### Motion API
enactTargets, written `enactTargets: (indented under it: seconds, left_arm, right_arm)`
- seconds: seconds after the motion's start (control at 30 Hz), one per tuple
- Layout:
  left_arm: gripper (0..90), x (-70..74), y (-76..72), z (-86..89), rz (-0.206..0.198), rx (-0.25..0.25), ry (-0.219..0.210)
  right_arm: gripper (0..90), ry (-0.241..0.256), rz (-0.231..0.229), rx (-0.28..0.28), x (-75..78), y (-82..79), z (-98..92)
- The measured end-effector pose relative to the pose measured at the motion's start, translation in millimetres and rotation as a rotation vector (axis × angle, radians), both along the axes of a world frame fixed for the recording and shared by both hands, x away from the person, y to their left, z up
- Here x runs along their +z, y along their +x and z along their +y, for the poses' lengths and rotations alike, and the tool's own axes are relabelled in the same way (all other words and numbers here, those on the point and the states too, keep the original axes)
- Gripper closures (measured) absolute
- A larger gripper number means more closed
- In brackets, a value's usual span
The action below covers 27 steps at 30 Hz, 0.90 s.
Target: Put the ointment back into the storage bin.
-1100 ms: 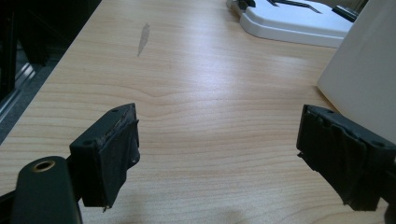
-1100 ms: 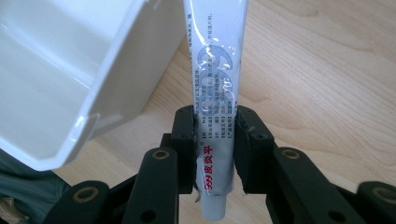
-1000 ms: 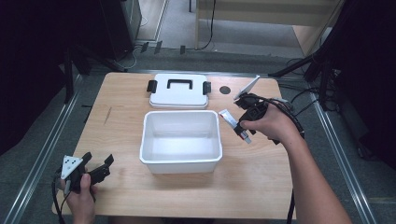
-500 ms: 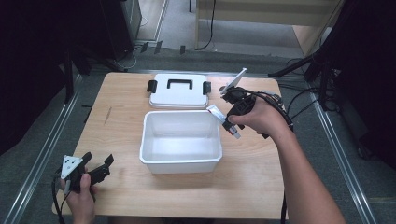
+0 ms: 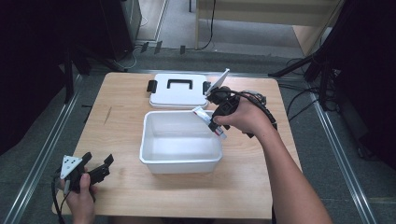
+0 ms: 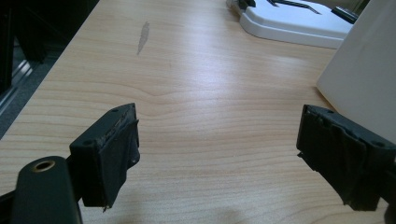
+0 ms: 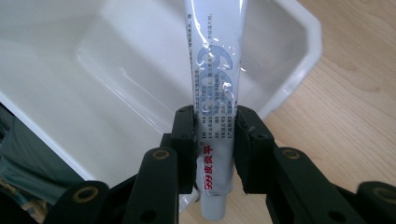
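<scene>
On the wooden tabletop (image 5: 121,116), standing beside it, I am noting the following:

1. Right gripper (image 5: 215,122): it is hanging over the far right corner of the white tub (image 5: 154,140), gripped by the person's right hand (image 5: 245,119). Its fingers (image 7: 187,140) are pressing narrow against both sides of a white ointment tube (image 7: 215,93), holding it fast.

2. Ointment tube (image 5: 208,120): it is being held in the air above the tub's right rim, tilted, with its flat crimped end pointing over the tub's hollow and its capped end pointing back toward the hand. Red and blue print is showing on it in the right gripper view; the small lettering is too fine to read.

3. White tub: it is sitting open near the middle of the tabletop, rectangular, with its inside showing glossy and bare.

4. White lid (image 5: 180,91): it is lying flat just beyond the tub, with a black handle on top and a black clasp at each end.

5. Left gripper (image 5: 95,169): it is resting at the near left corner of the tabletop, held by the left hand (image 5: 80,196), well apart from the tub. Its fingers (image 6: 112,154) are standing wide with nothing between them.

6. Grey three-cornered plate (image 5: 70,164): it is sitting on top of the left gripper.
</scene>
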<state>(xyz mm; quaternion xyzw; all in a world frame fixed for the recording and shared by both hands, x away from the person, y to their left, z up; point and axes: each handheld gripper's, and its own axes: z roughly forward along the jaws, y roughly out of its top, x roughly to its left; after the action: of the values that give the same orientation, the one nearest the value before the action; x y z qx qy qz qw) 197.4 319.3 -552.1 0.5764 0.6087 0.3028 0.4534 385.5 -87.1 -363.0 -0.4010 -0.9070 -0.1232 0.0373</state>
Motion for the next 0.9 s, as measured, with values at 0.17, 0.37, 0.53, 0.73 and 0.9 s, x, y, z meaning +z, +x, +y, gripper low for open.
enactTargets:
  seconds: [0.17,0.37,0.53,0.73,0.9]
  left_arm:
    - [13.6,-0.1,0.3,0.2,0.0,0.0,-0.001]
    - [13.5,-0.2,0.5,0.4,-0.002,0.001,-0.006]
    - [13.5,-0.3,0.6,0.7,-0.003,0.002,-0.008]
    - [13.5,-0.3,0.3,1.0,-0.003,0.002,-0.008]
    - [13.5,-0.2,0.3,0.9,-0.001,0.0,-0.005]
  right_arm:
    - [72.4,-0.005,0.014,0.021,-7.0,0.7,11.2]
    - [72.4,-0.01,0.016,0.031,-13.8,1.4,20.9]
    - [72.4,-0.029,0.03,0.036,-23.0,1.4,27.8]
    - [72.4,-0.037,0.035,0.036,-32.3,3.7,28.3]
    - [72.4,-0.058,0.041,0.059,-43.1,2.4,32.0]
